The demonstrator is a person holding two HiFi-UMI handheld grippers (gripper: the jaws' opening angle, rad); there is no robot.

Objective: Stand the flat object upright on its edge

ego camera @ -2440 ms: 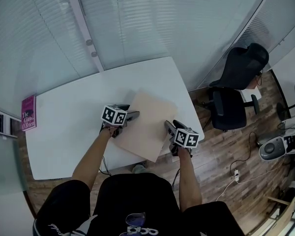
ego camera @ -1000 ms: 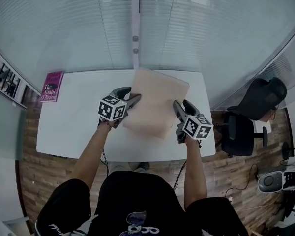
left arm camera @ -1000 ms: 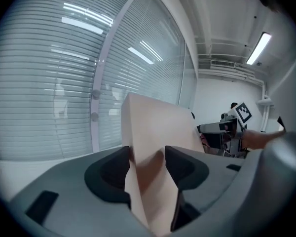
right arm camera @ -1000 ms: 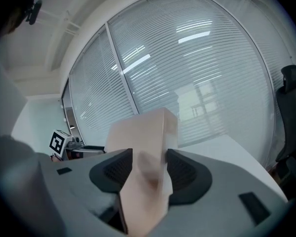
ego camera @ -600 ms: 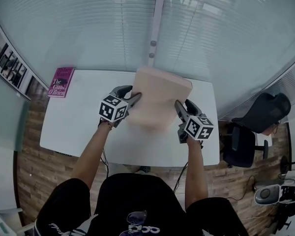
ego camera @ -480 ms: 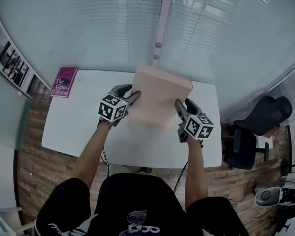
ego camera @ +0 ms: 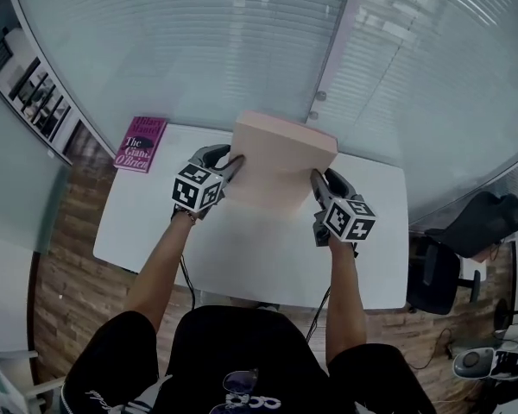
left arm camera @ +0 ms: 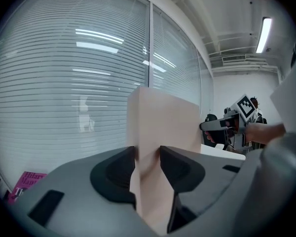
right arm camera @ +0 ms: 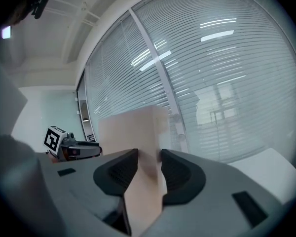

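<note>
Two grippers clamp the tan board by its side edges: left gripper and right gripper, whose fingers have just been closing. The board stands nearly upright over the bench; steadying and release remain.

A white counter stands against a glass wall hung with pale horizontal blinds, a slim metal post dividing the panes. The floor is brown wood planking. A black office chair sits off to the right, well apart from the counter. A pink book lies flat on the counter's far left corner. Overhead, a long ceiling light glows, and strip lights reflect in the glass.
</note>
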